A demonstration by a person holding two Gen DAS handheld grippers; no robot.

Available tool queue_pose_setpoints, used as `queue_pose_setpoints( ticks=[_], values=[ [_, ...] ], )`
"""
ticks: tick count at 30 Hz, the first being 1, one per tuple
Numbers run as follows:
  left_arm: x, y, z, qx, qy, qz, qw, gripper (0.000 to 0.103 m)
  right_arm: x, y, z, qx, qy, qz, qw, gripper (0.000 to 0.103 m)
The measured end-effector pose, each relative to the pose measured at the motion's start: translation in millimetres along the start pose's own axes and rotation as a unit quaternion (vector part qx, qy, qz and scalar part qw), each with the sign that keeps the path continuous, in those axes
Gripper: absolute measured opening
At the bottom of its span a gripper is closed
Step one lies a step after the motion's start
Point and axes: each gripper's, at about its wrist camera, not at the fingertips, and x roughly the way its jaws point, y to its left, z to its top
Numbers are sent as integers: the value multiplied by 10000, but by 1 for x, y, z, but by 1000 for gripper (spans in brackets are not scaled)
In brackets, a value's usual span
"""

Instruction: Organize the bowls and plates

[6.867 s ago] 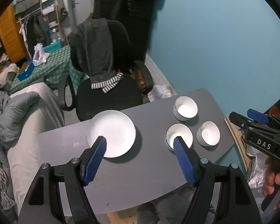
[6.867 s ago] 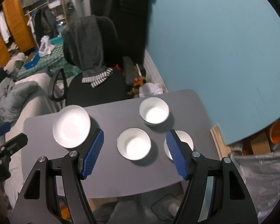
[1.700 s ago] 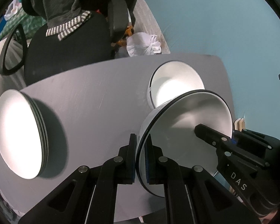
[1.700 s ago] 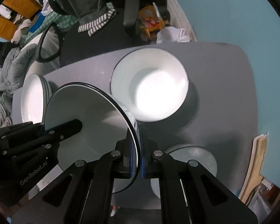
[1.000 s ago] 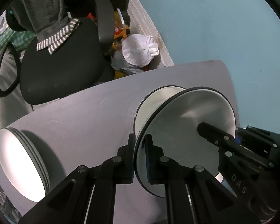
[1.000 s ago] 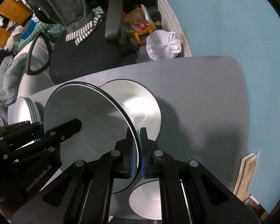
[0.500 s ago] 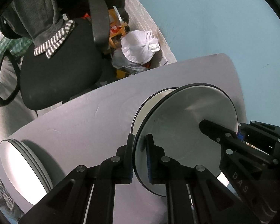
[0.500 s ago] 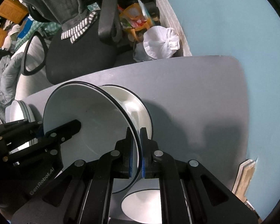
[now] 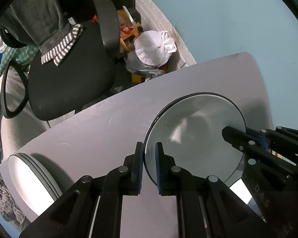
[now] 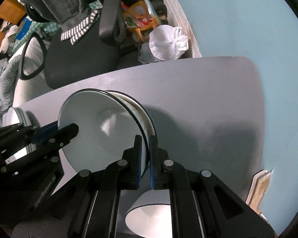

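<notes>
Grey tabletop fills both views, blue wall behind. Left gripper is clamped on the near-left rim of a white bowl; right gripper pinches the opposite rim. That held bowl sits nested in, or just above, a second bowl; contact cannot be told. A third bowl lies under the right gripper, and stacked plates rest far left, nearer the left gripper.
</notes>
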Motion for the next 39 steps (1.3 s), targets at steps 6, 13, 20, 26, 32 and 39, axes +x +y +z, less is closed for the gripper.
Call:
queue_pose_setpoints(
  ticks=[6,13,20,26,32,39],
  values=[
    [2,1,-2,4,-7,3,10000,11,-2,0,0,20,-3,23,10000,7],
    [-1,2,-5,-87,-66,-14,9999,17,-6,2,-1,7,-82,-93,9999,26],
    [-16,5,-10,-113,-309,27,9995,27,-12,-1,-6,46,-211,-238,9995,26],
    [-36,4,-19,-52,-652,91,9978,36,-27,1,-14,40,-461,-406,9981,36],
    [-58,4,-29,-38,-956,112,9954,42,-48,2,-21,31,-783,-566,9953,42],
    [-85,6,-44,-32,-1343,112,9909,50,-73,4,-32,91,-1141,-652,9913,52]
  ],
)
